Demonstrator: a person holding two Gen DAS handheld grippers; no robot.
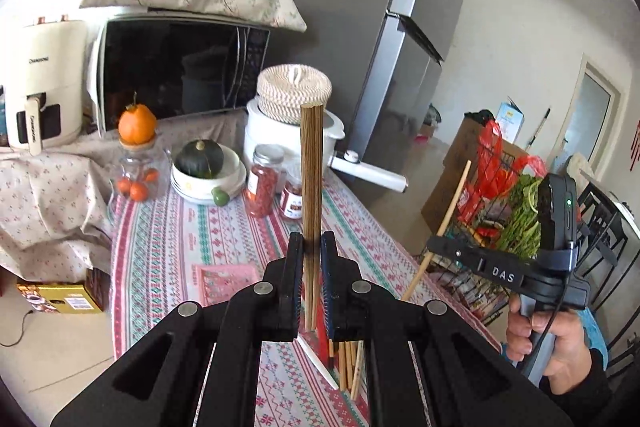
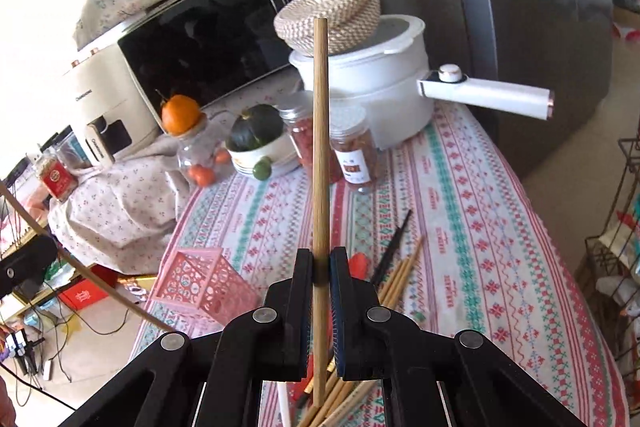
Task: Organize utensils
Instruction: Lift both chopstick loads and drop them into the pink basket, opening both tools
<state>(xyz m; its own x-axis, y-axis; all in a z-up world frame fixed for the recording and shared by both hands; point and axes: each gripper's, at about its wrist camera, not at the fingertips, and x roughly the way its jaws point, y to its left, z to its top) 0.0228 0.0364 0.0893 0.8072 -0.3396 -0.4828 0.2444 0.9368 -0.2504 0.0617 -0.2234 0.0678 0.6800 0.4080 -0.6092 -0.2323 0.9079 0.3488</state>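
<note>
Clamping one chopstick [image 2: 320, 147] each, left gripper [image 1: 311, 247] and right gripper [image 2: 321, 263]

Your left gripper [image 1: 311, 247] is pinching a chopstick bundle [image 1: 311, 163] upright. Your right gripper [image 2: 321, 263] is clamping a single chopstick [image 2: 320, 131], and your right hand [image 1: 556, 343] is gripping its handle.

Surface [image 2: 460, 227] under a patterned cloth, bearing a white pot [image 2: 372, 99] at its far end, two jars [image 2: 354, 155] and a squash bowl [image 2: 260, 151] just beside the pot, and a pink basket [image 2: 200, 283] and loose chopsticks [image 2: 400, 279] well nearer than the pot.
</note>
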